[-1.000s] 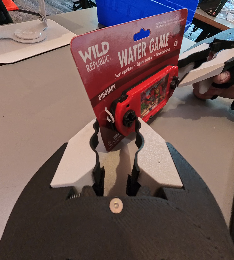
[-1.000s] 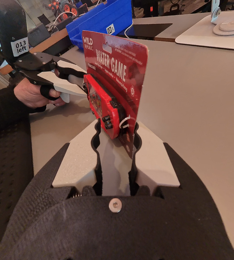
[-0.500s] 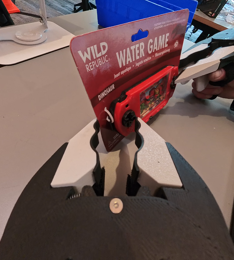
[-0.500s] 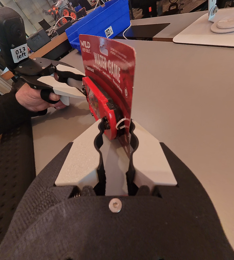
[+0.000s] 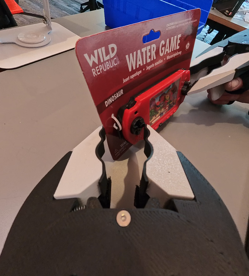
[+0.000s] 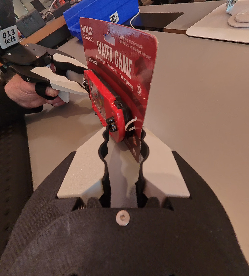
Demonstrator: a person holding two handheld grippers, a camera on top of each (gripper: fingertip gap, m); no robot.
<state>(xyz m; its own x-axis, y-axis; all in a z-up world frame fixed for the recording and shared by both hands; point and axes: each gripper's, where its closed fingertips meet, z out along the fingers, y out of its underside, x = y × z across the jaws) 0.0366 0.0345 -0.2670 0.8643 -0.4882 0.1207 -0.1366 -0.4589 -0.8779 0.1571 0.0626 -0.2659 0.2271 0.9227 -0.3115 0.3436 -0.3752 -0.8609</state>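
A red handheld water toy [image 5: 143,107] is tied with a white zip tie to a dark red printed card [image 5: 135,67]. The pack stands upright over the grey table [image 5: 38,119]. My left gripper [image 5: 123,131] is shut on the pack's near end, one finger behind the card and one on the toy's front by a black button. My right gripper [image 5: 189,85] grips the far end. In the right wrist view my right gripper [image 6: 123,132] is shut on the toy [image 6: 106,103] and card [image 6: 128,52]. The left gripper [image 6: 85,80] clamps the other end.
A blue bin [image 5: 128,13] stands behind the pack, also seen in the right wrist view [image 6: 100,13]. A white base plate with a stand [image 5: 23,44] lies at the back. A black textured mat [image 6: 5,179] borders the table. A person's hand [image 5: 240,92] holds the right gripper.
My right gripper's fingers have closed in on the toy's end, and the pack has turned slightly in that view. My left gripper's hold is unchanged.
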